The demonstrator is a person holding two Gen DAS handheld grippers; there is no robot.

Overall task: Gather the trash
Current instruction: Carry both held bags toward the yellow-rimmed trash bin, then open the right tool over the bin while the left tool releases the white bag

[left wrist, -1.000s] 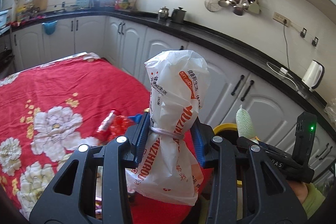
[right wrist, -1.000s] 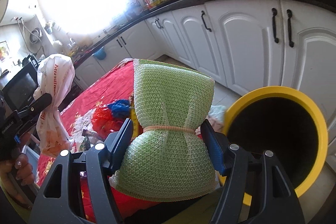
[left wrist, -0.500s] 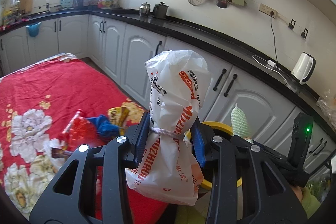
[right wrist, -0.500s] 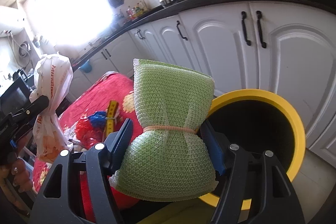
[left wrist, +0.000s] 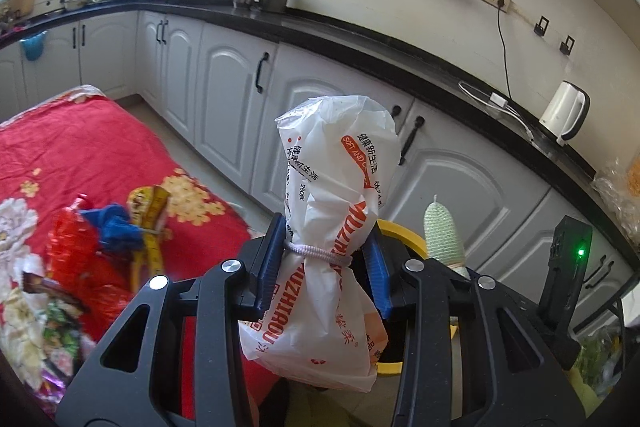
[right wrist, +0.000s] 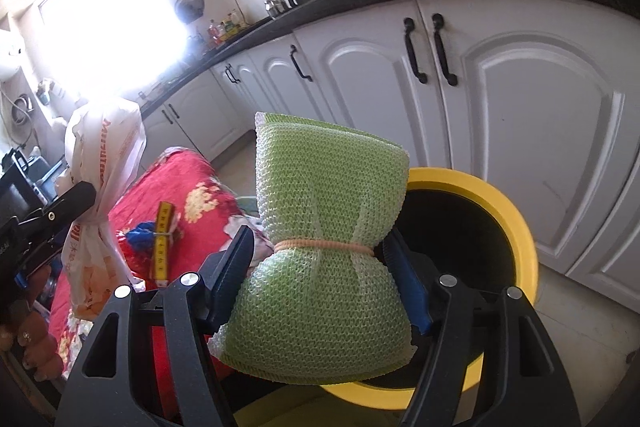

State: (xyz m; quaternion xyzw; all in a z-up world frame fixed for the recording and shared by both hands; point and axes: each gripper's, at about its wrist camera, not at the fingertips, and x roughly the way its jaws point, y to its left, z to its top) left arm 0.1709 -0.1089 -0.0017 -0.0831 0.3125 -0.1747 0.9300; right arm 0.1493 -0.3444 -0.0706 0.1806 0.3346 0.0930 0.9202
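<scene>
the left gripper (left wrist: 320,263) is clamping a white crinkled plastic bag with orange lettering (left wrist: 332,219) at its waist, where a pale elastic band (left wrist: 316,253) is cinching it; the blue pads are pressing in on both sides of that band, and the bag is standing upright between them, bulging above and below. the right gripper (right wrist: 324,259) is gripping a light green foam-mesh sleeve (right wrist: 328,211) pinched into a bow shape by an orange rubber band (right wrist: 324,246), with the blue pads sitting against the two ends of that band.

taking the round yellow-rimmed waste bin with a black interior (right wrist: 516,227) as the landmark: the green mesh bundle is hanging just in front of the bin's near-left rim, covering part of its opening in the right wrist view. the white bag is sitting to the left of the bin, and in the left wrist view it is hiding most of the bin (left wrist: 394,229), whose yellow rim is peeking out behind it. white cabinet doors with black handles (right wrist: 424,55) are standing right behind the bin. a table under a red floral cloth (left wrist: 92,151) is lying to the left of the bin, carrying a heap of litter: a red shiny wrapper (left wrist: 72,247), a blue crumpled piece (left wrist: 114,225) and a yellow folded strip with markings (left wrist: 150,211), all well apart from the bin. a person's hand (right wrist: 34,335) is showing at the left edge of the right wrist view, below the left gripper's body.
</scene>
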